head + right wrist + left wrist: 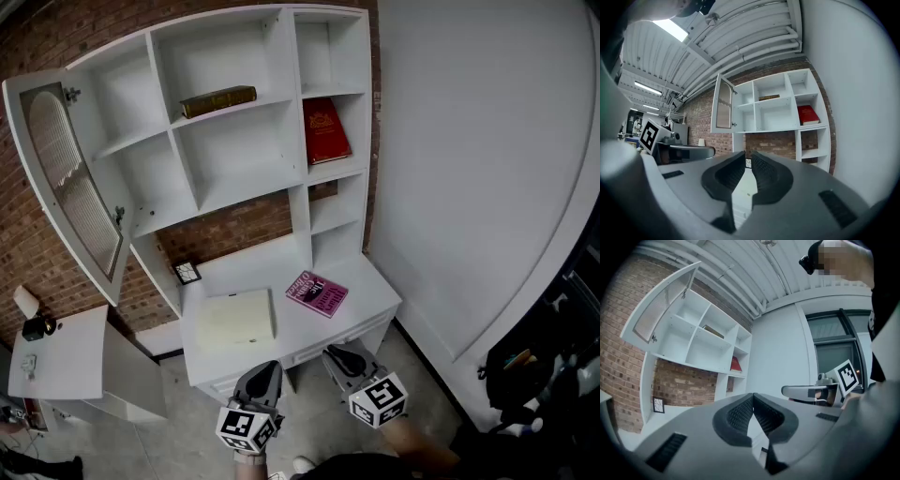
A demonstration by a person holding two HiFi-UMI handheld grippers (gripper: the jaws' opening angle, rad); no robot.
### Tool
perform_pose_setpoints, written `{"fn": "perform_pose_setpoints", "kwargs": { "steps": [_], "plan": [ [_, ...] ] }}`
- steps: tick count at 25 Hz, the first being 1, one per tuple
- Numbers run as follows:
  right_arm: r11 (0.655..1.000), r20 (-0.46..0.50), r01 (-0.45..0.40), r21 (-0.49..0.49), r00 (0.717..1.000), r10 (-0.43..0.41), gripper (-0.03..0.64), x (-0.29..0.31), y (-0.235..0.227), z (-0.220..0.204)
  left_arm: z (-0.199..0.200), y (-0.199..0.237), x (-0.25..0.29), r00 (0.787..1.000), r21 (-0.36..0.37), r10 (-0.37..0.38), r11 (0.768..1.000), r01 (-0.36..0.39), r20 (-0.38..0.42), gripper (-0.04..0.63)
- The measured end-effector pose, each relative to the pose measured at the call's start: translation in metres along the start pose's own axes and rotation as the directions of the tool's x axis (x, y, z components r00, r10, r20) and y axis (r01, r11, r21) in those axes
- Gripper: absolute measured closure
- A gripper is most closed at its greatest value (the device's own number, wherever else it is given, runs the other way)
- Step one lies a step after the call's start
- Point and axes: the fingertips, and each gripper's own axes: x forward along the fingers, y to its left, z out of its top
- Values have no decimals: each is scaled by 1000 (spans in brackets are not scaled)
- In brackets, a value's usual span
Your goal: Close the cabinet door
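The white cabinet (234, 178) stands against a brick wall above a desk. Its upper left door (70, 178), with an arched glass pane, is swung wide open to the left; the same door (656, 310) shows in the left gripper view, and the door (723, 103) in the right gripper view. Both grippers hang low in front of the desk, far from the door. My left gripper (265, 367) (753, 395) is shut and empty. My right gripper (337, 352) (746, 153) has its jaws drawn together, with nothing in them.
A brown book (217, 100) and a red book (324, 129) sit on the shelves. The desk (375, 291) carries a pink book (317, 292), a cream box (234, 319) and a small frame (187, 272). A white side table (56, 352) stands left, a white wall (469, 141) right.
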Motion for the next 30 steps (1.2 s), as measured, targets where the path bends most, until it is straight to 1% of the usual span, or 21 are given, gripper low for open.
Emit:
{"fn": "perform_pose_setpoints", "kwargs": {
  "steps": [8, 14, 18, 21, 25, 30],
  "plan": [
    [1000, -7, 3, 3, 1000, -3, 561, 49, 35, -1, 6, 55, -21, 1000, -6, -6, 1000, 6, 13, 586],
    [999, 33, 26, 25, 999, -27, 561, 91, 36, 12, 21, 98, -14, 1000, 45, -8, 999, 7, 26, 584],
    [999, 62, 34, 16, 997, -35, 561, 119, 22, 25, 37, 121, 5, 999, 59, -6, 998, 3, 54, 584],
    [999, 81, 29, 15, 996, -30, 561, 144, 7, 29, 40, 140, 23, 998, 66, 3, 998, -7, 58, 584],
    [999, 103, 21, 28, 994, -23, 561, 178, -27, 35, 41, 168, 60, 998, 81, 25, 996, -29, 50, 584],
    [999, 117, -22, 40, 993, 18, 561, 230, -73, 35, 44, 212, 115, 996, 106, 80, 991, -83, 39, 584]
  ]
}}
